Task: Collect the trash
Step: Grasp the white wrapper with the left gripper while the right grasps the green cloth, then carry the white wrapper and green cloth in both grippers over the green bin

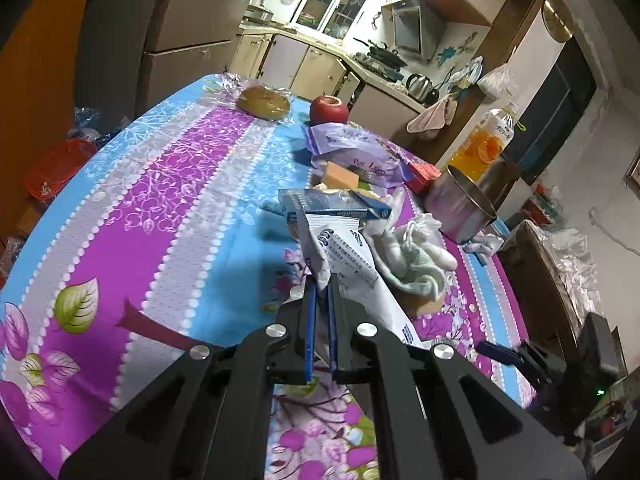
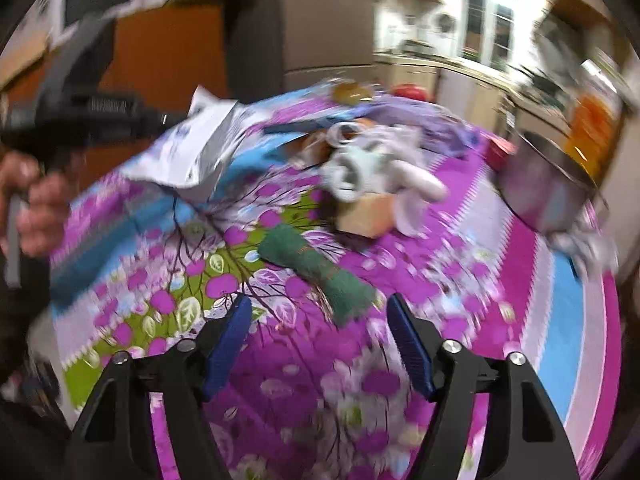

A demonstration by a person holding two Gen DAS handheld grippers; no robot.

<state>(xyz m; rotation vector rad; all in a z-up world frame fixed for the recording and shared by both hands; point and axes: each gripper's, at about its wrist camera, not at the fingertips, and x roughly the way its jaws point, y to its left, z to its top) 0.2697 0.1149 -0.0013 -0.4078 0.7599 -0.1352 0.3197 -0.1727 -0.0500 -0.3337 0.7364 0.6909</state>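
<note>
Between the blue pads of the left gripper [image 1: 322, 292], nearly closed, sits one edge of a white printed foil wrapper [image 1: 348, 256], lifted above the floral tablecloth [image 1: 192, 184]. Likely light, crinkly, slippery; an edge pinch suits it. Right gripper [image 2: 320, 308] gapes wide, empty, over a green twisted wrapper [image 2: 316, 268]. Crumpled white tissue [image 1: 412, 256] lies beyond.
</note>
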